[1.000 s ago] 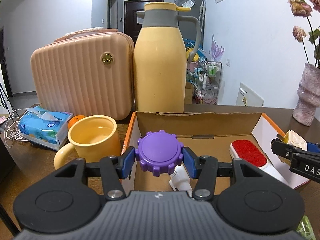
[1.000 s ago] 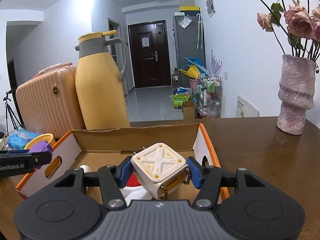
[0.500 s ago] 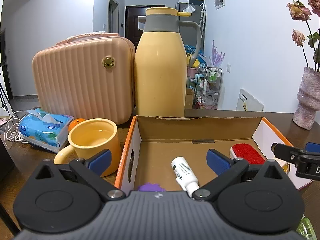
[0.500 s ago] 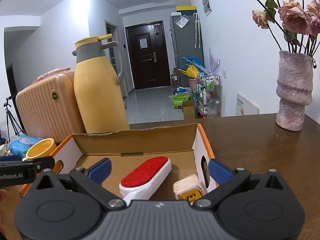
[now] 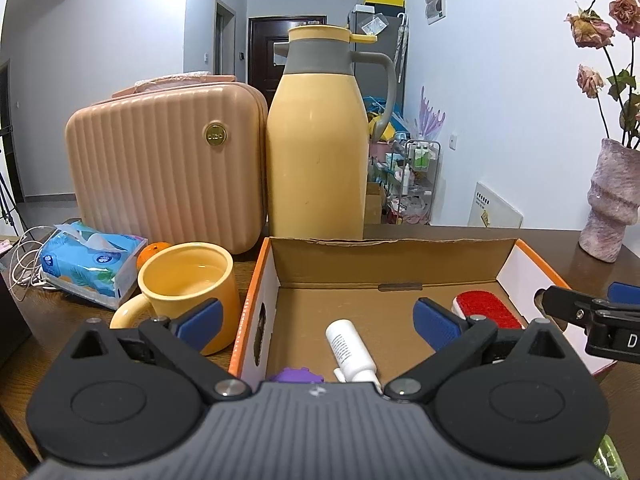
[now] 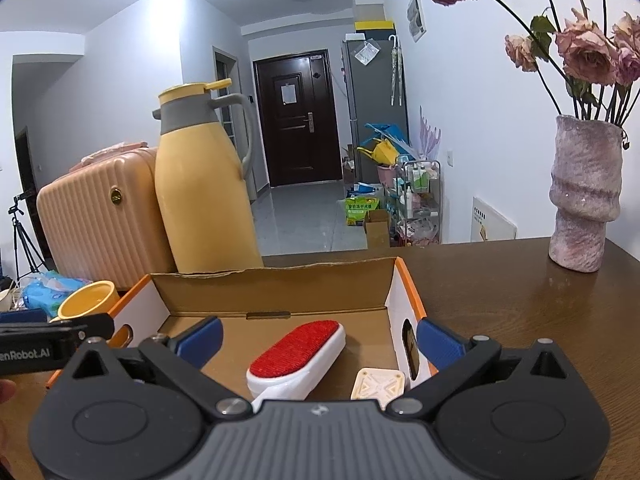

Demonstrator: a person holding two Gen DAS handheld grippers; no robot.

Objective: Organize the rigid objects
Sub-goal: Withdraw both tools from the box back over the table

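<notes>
An open cardboard box [image 5: 384,252] [image 6: 276,284] with orange-edged white sides stands on the brown table. Inside lie a purple toothed cap [image 5: 295,374], a small white bottle [image 5: 350,350], a white brush with a red pad [image 5: 486,310] [image 6: 298,354] and a cream cube [image 6: 378,388]. My left gripper [image 5: 318,318] hangs open over the box's left end, nothing between its blue pads. My right gripper [image 6: 318,334] is open over the right end, above the brush and the cube. Each gripper's tip shows at the edge of the other's view.
A yellow mug [image 5: 188,288] stands just left of the box, with a tissue pack [image 5: 92,256] and an orange [image 5: 154,251] beyond. A pink case [image 5: 164,164] and a tall yellow jug [image 5: 318,148] stand behind. A pink vase [image 6: 584,196] of dried roses stands far right.
Both grippers opened wide. The purple cap dropped out of the left one and the cream cube out of the right one; both now lie in the box.
</notes>
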